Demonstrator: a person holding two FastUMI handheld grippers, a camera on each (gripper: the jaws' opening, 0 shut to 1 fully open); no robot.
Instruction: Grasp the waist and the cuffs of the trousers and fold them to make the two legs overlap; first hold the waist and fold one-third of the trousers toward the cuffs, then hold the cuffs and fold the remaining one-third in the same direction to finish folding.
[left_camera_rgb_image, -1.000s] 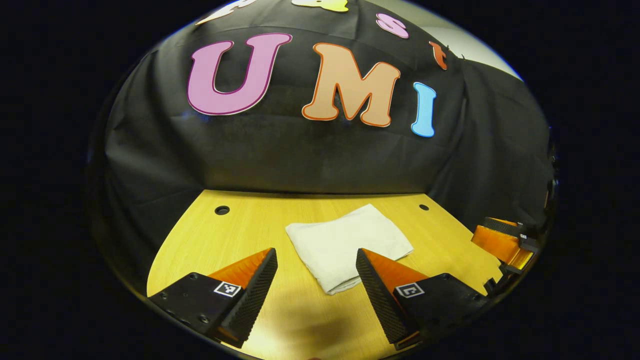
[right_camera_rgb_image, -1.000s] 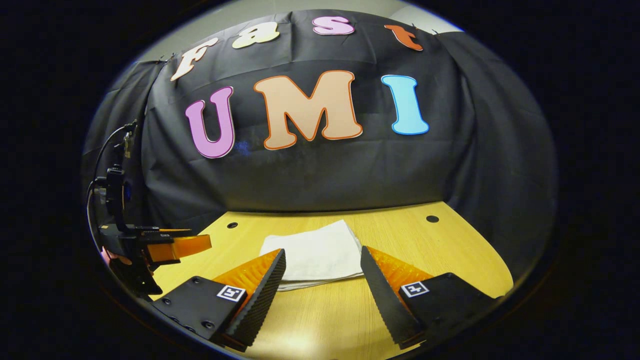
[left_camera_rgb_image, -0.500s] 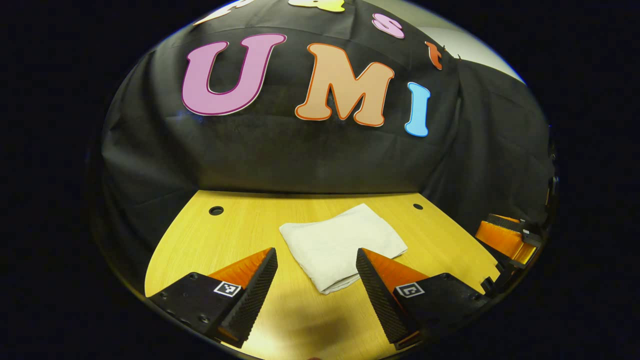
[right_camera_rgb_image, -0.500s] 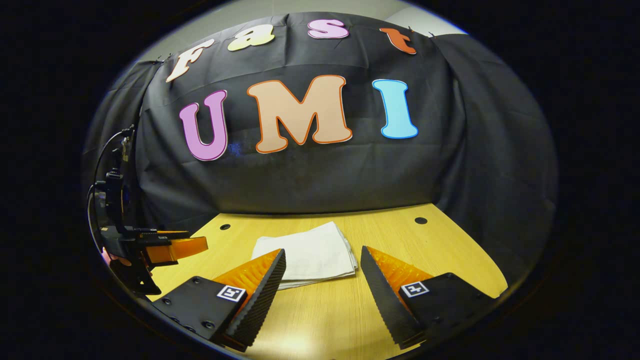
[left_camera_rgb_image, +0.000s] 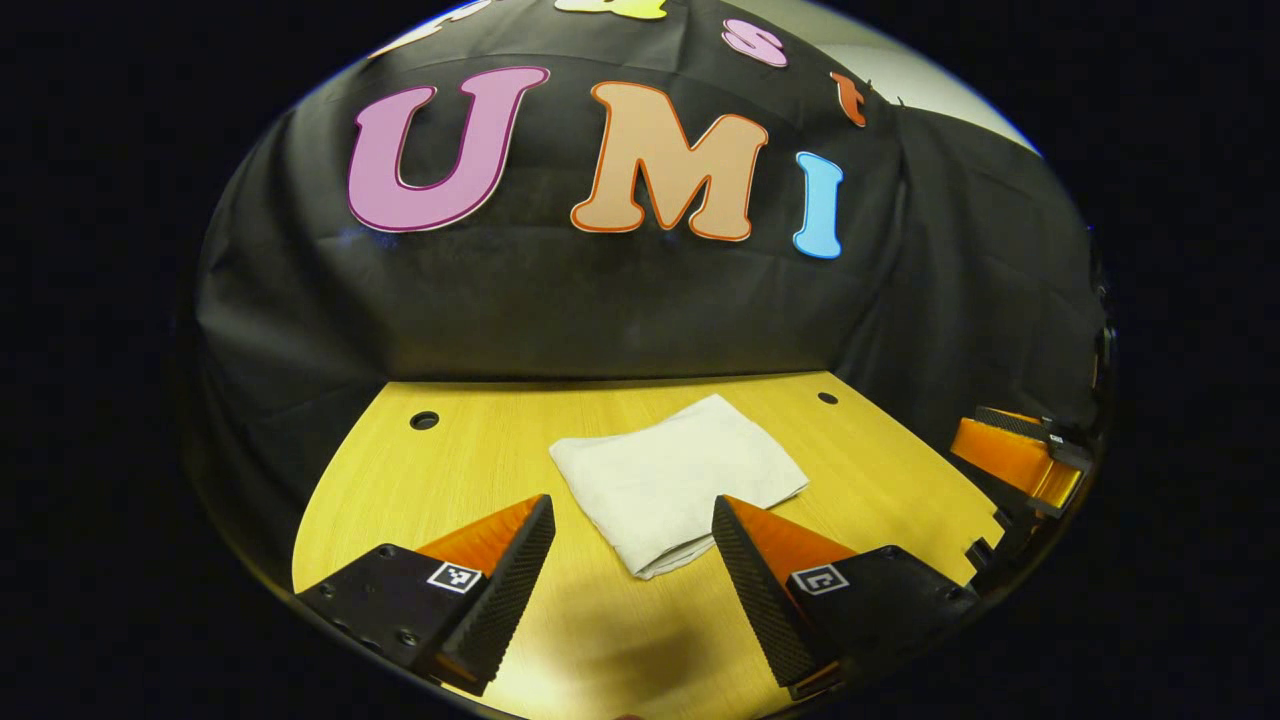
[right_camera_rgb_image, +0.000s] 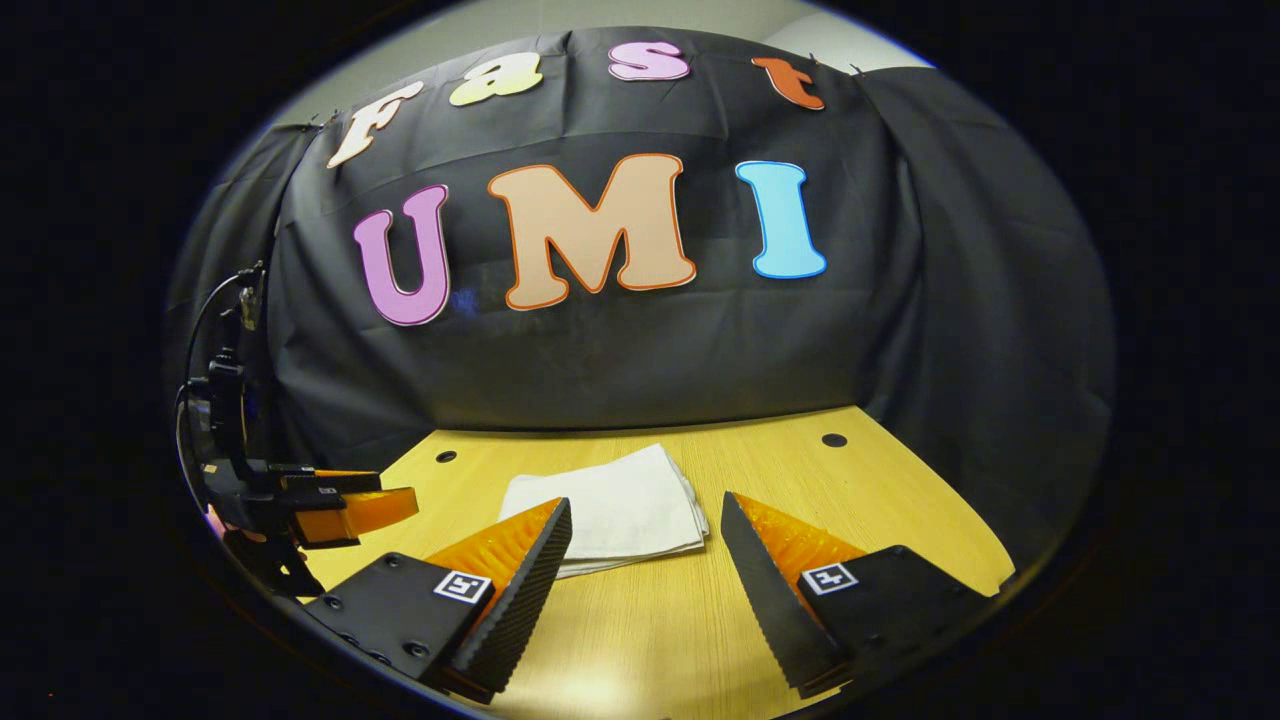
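The white trousers (left_camera_rgb_image: 675, 480) lie folded into a small flat stack on the wooden table (left_camera_rgb_image: 470, 450). My left gripper (left_camera_rgb_image: 632, 505) hovers open just in front of the stack's near corner, with nothing between its fingers. In the right gripper view the same folded trousers (right_camera_rgb_image: 610, 505) sit past my right gripper (right_camera_rgb_image: 645, 510), which is open and holds nothing. The right gripper (left_camera_rgb_image: 1015, 460) also appears at the far right of the left gripper view, and the left gripper (right_camera_rgb_image: 330, 505) at the left edge of the right gripper view.
Black cloth walls the table at the back and sides. Small round holes (left_camera_rgb_image: 424, 420) (left_camera_rgb_image: 827, 398) mark the tabletop near the back edge. Bare wood (right_camera_rgb_image: 640, 640) stretches in front of the trousers.
Both grippers have drifted slightly back and to the right of the folded trousers, which now sit a little further left in both views. The trousers have not moved on the table.
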